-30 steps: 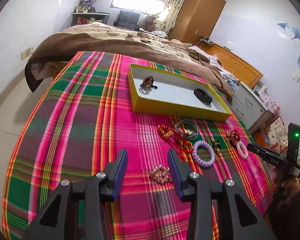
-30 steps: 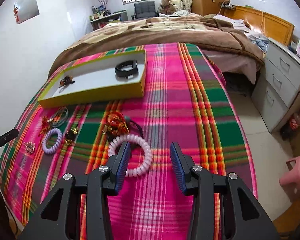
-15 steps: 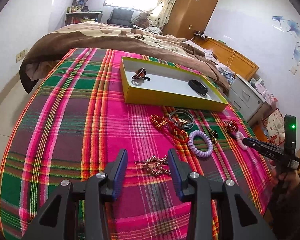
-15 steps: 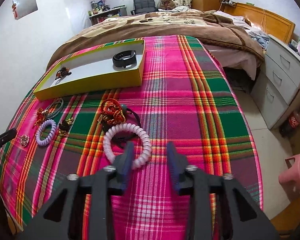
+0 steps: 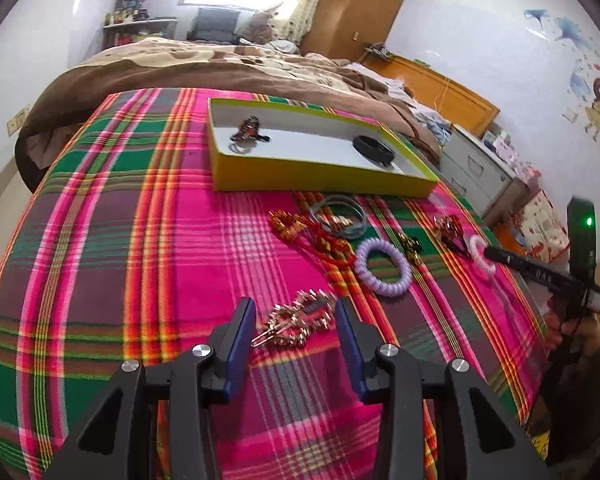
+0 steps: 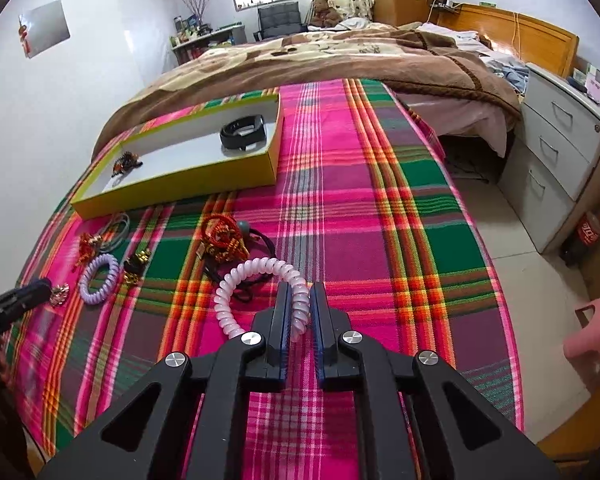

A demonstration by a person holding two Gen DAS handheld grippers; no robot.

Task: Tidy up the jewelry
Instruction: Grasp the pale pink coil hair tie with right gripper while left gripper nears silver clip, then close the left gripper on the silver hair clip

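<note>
The right gripper (image 6: 299, 312) is clamped on the pale pink spiral-coil plastic hair tie (image 6: 256, 276), lying on the plaid bedcover at six o'clock from the yellow cardboard tray (image 6: 172, 184). It looks light, springy and stretchy, best pinched across one coil strand. The left gripper (image 5: 296, 320) is open around the gold rhinestone hair clip (image 5: 298, 322), stiff and snaggy. No readable writing.

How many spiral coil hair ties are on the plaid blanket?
2. The pale pink coil tie lies near the blanket's right side, clamped between the right gripper pads. The lilac coil tie lies farther left, beside a gold clip. None seem hidden.
</note>
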